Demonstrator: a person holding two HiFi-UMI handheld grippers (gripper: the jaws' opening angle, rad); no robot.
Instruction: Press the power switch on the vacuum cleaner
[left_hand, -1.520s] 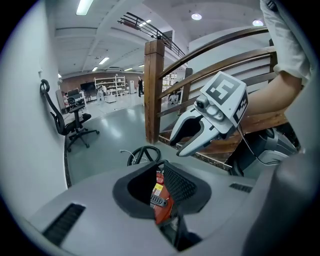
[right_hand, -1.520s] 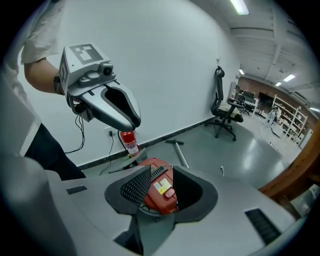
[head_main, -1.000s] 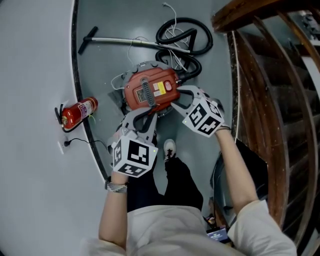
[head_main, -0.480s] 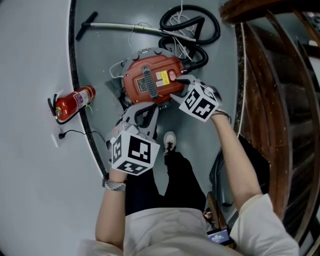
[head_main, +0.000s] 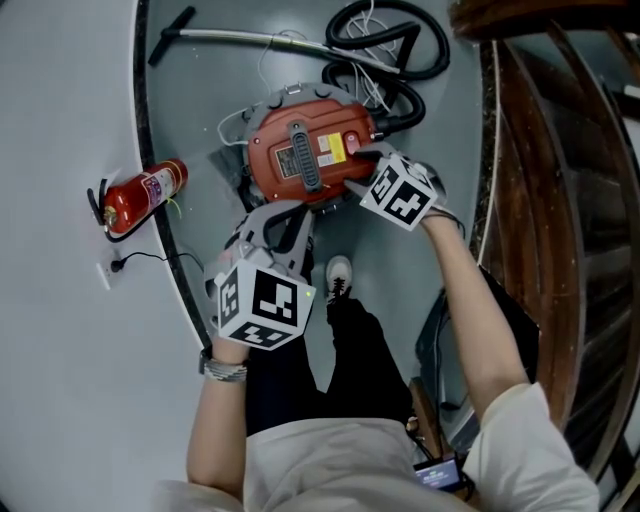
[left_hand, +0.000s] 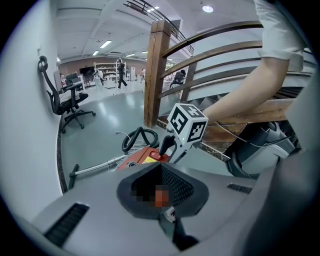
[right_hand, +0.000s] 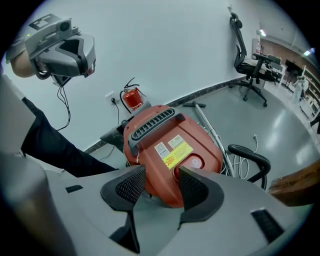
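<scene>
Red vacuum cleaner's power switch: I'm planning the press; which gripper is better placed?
Probably right: the right gripper hangs open beside the round red switch on the red vacuum cleaner; the left gripper sits back near its edge.

Head view looks steeply down from above; both gripper views sight closely along their jaws; all share the vacuum cleaner (head_main: 310, 150).

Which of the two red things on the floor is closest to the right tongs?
The vacuum cleaner, with its black handle and yellow label, sits just beyond the right tongs; the fire extinguisher lies off by the wall.
</scene>
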